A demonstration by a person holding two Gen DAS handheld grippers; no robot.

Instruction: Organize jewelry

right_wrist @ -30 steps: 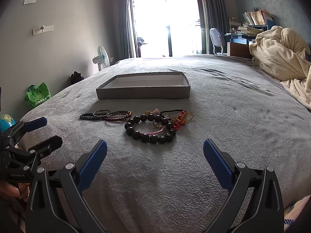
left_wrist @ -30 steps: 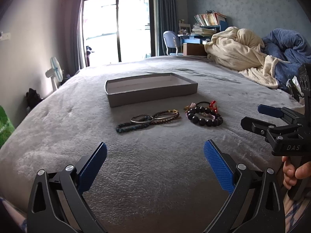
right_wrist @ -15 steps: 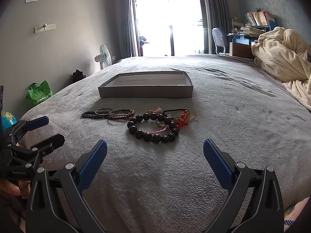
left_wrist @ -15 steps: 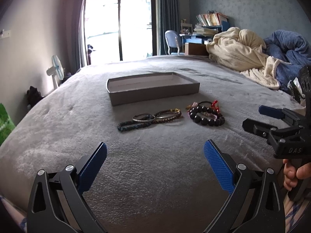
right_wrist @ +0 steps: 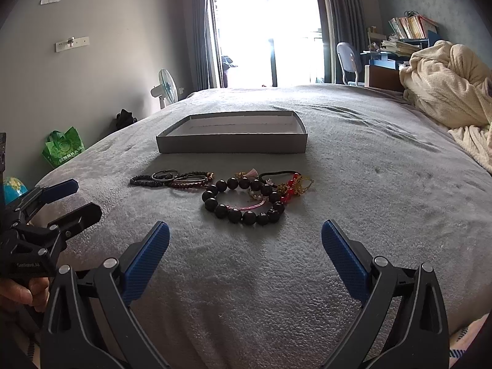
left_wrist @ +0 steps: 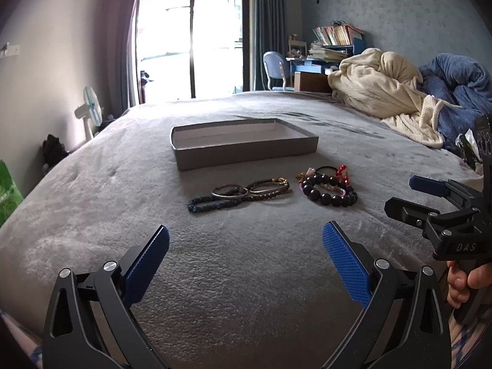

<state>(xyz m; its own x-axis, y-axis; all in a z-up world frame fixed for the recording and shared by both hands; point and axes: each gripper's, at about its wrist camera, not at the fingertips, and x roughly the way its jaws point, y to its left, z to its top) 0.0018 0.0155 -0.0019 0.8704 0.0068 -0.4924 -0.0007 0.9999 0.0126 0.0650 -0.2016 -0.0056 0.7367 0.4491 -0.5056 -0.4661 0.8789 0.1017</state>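
A shallow grey tray [left_wrist: 246, 155] [right_wrist: 232, 146] lies on the grey bed. In front of it lie two jewelry piles: thin bangles and dark bead strands [left_wrist: 238, 193] [right_wrist: 172, 180], and a big dark bead bracelet [left_wrist: 329, 195] [right_wrist: 243, 212] with red and gold pieces [right_wrist: 292, 186]. My left gripper [left_wrist: 246, 255] is open and empty, short of the bangles. My right gripper [right_wrist: 245, 253] is open and empty, just short of the bead bracelet. Each gripper shows in the other's view, the right one [left_wrist: 415, 193] and the left one [right_wrist: 77, 198].
A cream blanket [left_wrist: 384, 92] and a blue duvet [left_wrist: 458, 92] are heaped at the bed's far right. A fan [right_wrist: 167, 87], a green bag [right_wrist: 63, 147] and a globe [right_wrist: 13, 186] stand off the bed's left side. A desk with books [left_wrist: 332, 49] is by the window.
Both grippers have moved slightly forward toward the jewelry, which now looks a little nearer. Both stay open. The jewelry and the tray have not moved.
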